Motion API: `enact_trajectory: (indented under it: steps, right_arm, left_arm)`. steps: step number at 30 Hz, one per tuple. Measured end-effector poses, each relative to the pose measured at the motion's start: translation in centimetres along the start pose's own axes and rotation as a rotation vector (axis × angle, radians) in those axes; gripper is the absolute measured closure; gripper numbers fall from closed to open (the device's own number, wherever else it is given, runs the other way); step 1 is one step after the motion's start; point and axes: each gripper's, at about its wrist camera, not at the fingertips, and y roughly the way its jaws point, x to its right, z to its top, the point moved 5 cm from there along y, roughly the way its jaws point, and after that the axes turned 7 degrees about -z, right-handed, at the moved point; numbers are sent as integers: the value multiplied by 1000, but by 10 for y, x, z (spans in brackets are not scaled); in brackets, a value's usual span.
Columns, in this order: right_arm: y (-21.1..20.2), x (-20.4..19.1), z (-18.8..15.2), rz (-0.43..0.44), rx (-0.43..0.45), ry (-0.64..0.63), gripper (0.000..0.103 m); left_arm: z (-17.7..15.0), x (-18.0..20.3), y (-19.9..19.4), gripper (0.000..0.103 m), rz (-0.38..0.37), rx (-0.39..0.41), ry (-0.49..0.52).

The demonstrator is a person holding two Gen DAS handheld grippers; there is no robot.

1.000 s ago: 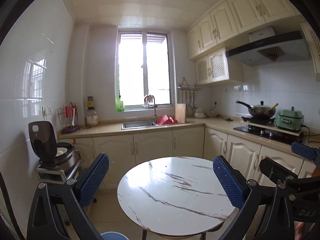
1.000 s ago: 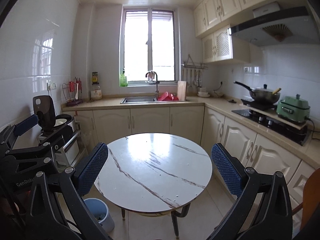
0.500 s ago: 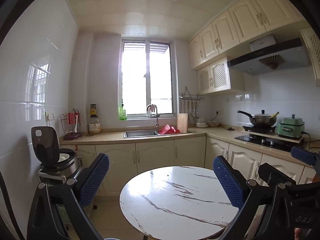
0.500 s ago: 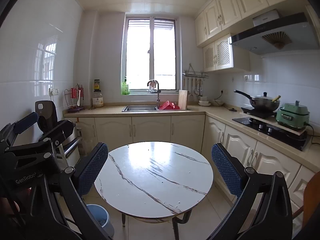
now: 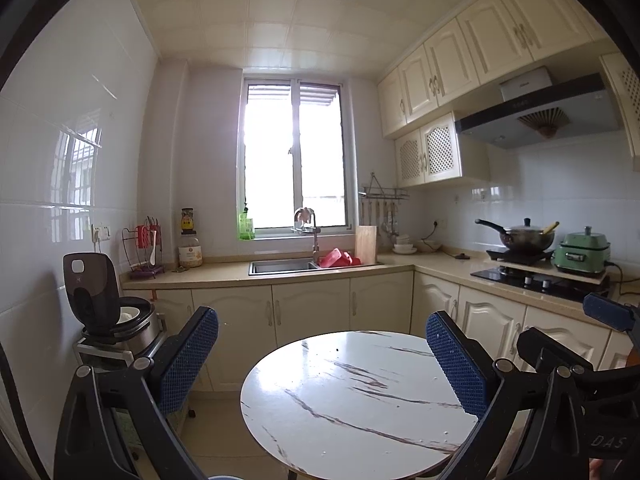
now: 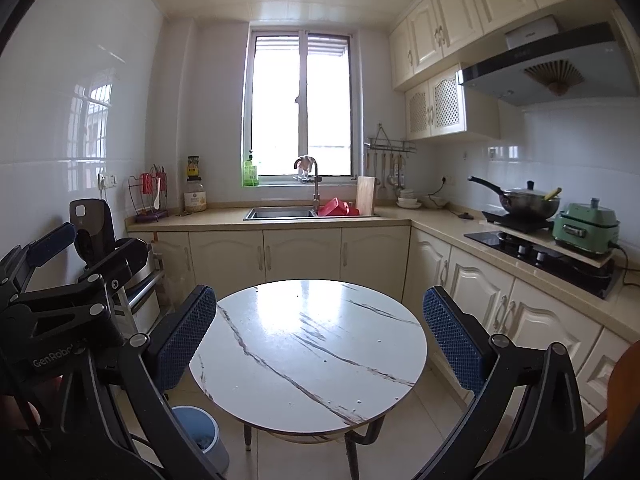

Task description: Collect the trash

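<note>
A round white marble-pattern table [image 5: 352, 396] stands in front of both grippers; it also shows in the right wrist view [image 6: 308, 344]. Only tiny specks lie on it. A blue trash bin [image 6: 200, 436] stands on the floor at the table's left. My left gripper [image 5: 322, 356] is open and empty, held above the table's near side. My right gripper [image 6: 320, 336] is open and empty over the table. The left gripper also shows at the left edge of the right wrist view [image 6: 60, 280].
An open rice cooker [image 5: 104, 312] sits on a low rack at the left wall. A counter with a sink [image 5: 284, 267] runs along the back. A stove with a pan [image 5: 520, 238] and a green cooker [image 5: 582, 252] is on the right.
Both cameras have tilted upward: the table and counter sit lower in both views and more ceiling shows. The bin has dropped out of the left view. Both grippers stay open.
</note>
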Motion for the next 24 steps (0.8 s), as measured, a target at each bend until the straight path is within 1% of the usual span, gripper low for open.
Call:
enact_trajectory:
  steps: [24]
  right_arm:
    - [0,-1,1,2,-2,-2,0]
  left_arm:
    - [0,-3,6,1,0,4,5]
